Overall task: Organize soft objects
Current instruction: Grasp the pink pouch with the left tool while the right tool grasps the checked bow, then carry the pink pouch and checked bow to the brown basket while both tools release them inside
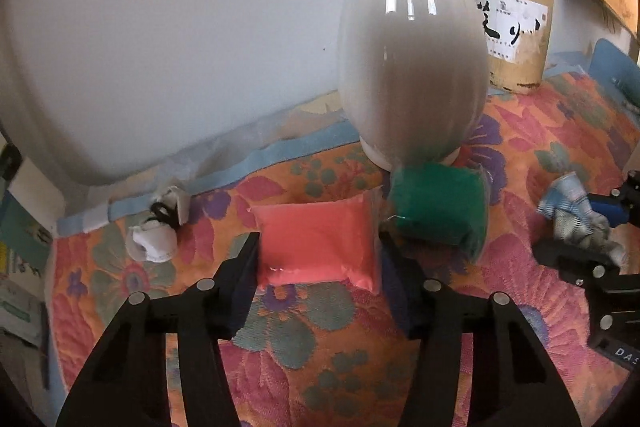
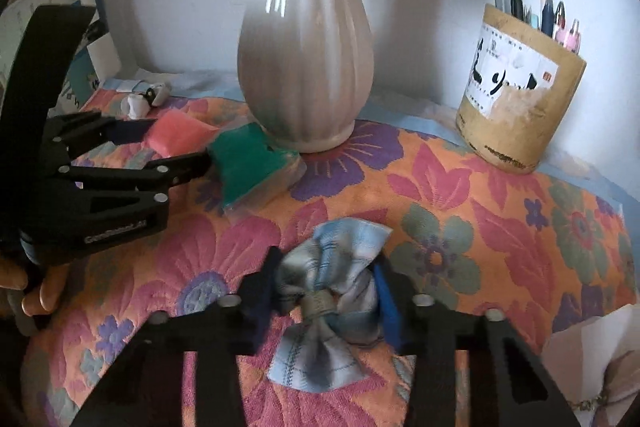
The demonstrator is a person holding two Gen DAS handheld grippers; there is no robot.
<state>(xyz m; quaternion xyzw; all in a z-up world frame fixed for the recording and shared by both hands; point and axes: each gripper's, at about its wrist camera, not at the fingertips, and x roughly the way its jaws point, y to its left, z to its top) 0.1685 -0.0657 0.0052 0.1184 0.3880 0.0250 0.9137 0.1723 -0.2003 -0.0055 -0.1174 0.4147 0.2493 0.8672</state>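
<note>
Left gripper (image 1: 318, 253): fingers flank the pink pouch (image 1: 316, 241), one at each side edge; the pads appear to touch the sides, so it is grasping the pouch
Pink pouch: flat on the floral cloth (image 1: 280, 347), in front of the white vase (image 1: 408, 67); its near half sits between the left fingertips
Green pouch (image 1: 438, 211): just right of the pink one — outside the left jaws, against the vase's foot
Right gripper (image 2: 326, 291): clenched on the blue checked cloth bundle (image 2: 332, 275); both pads press its sides at the tied waist
Bundle: on the floral cloth, well apart from the two pouches; its loose ends fan out above and below the pads
Rear left: small white crumpled item (image 1: 154, 239) near the cloth's edge
Rear right: pen holder (image 2: 520, 99) — beside the vase
</note>
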